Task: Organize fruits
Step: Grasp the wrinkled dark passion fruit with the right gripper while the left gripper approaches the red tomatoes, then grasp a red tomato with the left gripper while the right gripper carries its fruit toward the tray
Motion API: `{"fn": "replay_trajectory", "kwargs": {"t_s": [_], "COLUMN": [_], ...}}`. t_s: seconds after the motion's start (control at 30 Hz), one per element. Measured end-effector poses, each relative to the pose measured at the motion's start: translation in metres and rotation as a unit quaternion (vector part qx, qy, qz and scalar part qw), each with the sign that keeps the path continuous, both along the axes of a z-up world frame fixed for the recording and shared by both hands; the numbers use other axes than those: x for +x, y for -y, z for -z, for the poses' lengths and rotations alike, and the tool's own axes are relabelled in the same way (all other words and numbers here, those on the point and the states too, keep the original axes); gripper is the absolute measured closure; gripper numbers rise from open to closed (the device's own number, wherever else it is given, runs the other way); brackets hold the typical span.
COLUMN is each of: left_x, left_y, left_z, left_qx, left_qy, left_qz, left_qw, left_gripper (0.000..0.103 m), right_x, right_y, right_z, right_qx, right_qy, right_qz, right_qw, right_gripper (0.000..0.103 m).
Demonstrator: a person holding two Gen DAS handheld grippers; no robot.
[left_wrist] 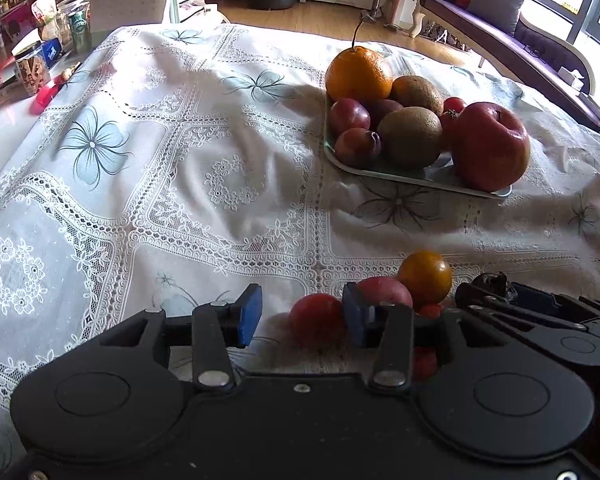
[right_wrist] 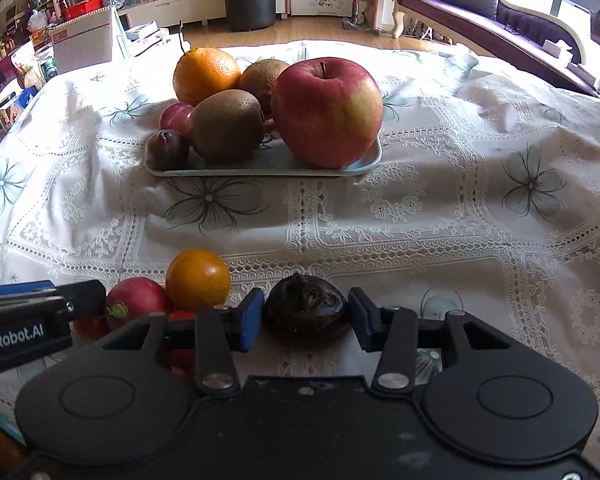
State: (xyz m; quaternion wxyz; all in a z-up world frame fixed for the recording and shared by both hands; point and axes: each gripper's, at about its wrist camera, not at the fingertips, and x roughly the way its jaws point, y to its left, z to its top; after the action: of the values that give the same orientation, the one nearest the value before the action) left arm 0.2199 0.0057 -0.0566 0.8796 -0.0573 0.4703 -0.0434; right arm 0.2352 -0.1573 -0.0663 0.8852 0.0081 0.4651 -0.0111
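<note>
the right gripper (right_wrist: 306, 316) stands with its jaws apart around a dark wrinkled fruit (right_wrist: 305, 307), one blue pad on each side; whether the pads touch the skin yet cannot be told, so it reads as released, not clenched. the fruit sits on the lace tablecloth (right_wrist: 460, 208) squarely between the fingers, squat and roundish with no clear long axis, its puckered top facing up. that is the relation the next move turns on: the fruit is already centred in the right tongs, so closing looks like all that is needed, and the right hand is plainly the nearer one.

the left gripper (left_wrist: 302, 316) is also spread and holds nothing; a small red fruit (left_wrist: 316, 318) lies just inside its right pad, off-centre. beside it sit another red fruit (left_wrist: 384, 290) and a small orange fruit (left_wrist: 426, 278), bunched close together.

farther out, straight ahead, the tray (right_wrist: 260, 168) carries a big apple (right_wrist: 327, 112), kiwis, plums and an orange (right_wrist: 206, 74); it looks fairly full, with some bare tray at the front.
</note>
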Motion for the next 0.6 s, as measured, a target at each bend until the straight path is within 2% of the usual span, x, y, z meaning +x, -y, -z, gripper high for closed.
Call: {"fn": "replay_trajectory", "kwargs": {"t_s": [0.27, 0.37, 0.6], "left_x": [-0.005, -0.007, -0.011], "left_y": [-0.009, -0.012, -0.011], "left_z": [-0.002, -0.001, 0.003], "left_qx": [-0.021, -0.027, -0.031], "left_qy": [-0.006, -0.006, 0.006], "left_qz": [0.009, 0.013, 0.02], "left_qw": [0.9997, 0.9995, 0.9993], "left_gripper": [0.05, 0.05, 0.048], "right_x": [-0.01, -0.012, -0.01], "right_y": [0.019, 0.022, 0.028], "right_z": [-0.011, -0.013, -0.007], "right_qx": [0.073, 0.08, 0.083], "right_qy": [0.025, 0.036, 0.022], "right_qz": [0.018, 0.025, 0.048], "right_qw": [0.997, 0.996, 0.995], "right_gripper": [0.055, 0.055, 0.055]}}
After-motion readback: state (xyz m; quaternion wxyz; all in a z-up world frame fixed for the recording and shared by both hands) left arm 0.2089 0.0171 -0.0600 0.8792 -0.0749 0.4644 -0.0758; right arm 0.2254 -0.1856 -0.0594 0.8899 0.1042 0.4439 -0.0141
